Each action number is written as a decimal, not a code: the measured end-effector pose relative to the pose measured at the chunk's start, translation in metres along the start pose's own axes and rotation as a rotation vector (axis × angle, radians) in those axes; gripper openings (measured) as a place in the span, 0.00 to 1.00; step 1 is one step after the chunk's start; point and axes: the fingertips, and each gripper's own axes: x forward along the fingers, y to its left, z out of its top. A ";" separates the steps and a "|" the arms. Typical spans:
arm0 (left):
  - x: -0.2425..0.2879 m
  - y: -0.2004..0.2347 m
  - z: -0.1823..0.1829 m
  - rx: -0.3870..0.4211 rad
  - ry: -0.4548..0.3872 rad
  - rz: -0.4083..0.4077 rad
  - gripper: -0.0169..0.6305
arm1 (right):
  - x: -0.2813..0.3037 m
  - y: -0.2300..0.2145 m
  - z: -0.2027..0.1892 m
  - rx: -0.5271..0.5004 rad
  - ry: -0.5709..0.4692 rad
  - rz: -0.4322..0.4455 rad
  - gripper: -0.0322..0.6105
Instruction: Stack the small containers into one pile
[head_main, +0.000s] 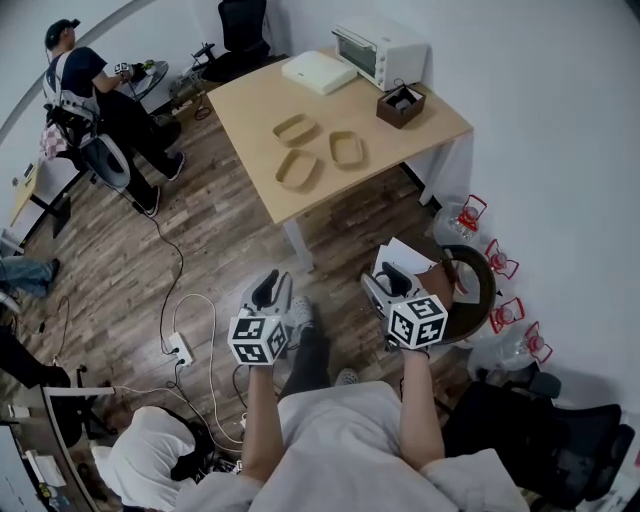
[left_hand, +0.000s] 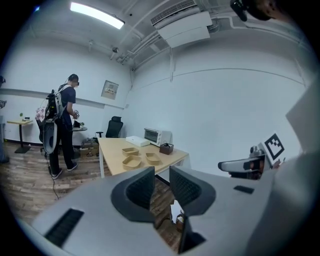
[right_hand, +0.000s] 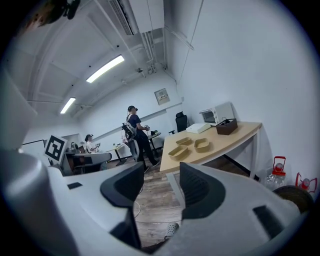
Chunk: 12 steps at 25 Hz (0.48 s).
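Unstacked on surface (head_main: 250, 105): three small containers (head_main: 297, 169), side by side, well apart from both grippers. Left gripper (head_main: 268, 288) and right gripper (head_main: 392, 279) empty, fingers parted. Risk: off-centre pinch on thin rim, tipped container, crooked nesting

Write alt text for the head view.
Three tan small containers lie apart, unstacked, on a wooden table with a white toaster oven, a flat white box and a dark brown box at its far end. Nearer the camera, the left gripper and right gripper hang over the wood floor, short of the table, jaws open and empty.
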 end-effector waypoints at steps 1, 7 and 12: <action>0.006 0.004 0.003 -0.003 -0.002 -0.001 0.16 | 0.006 -0.003 0.003 0.002 0.000 -0.002 0.40; 0.051 0.036 0.025 -0.018 -0.020 0.017 0.15 | 0.054 -0.021 0.022 0.004 0.016 -0.002 0.40; 0.089 0.075 0.040 -0.041 -0.009 0.033 0.14 | 0.103 -0.030 0.033 0.032 0.044 0.014 0.40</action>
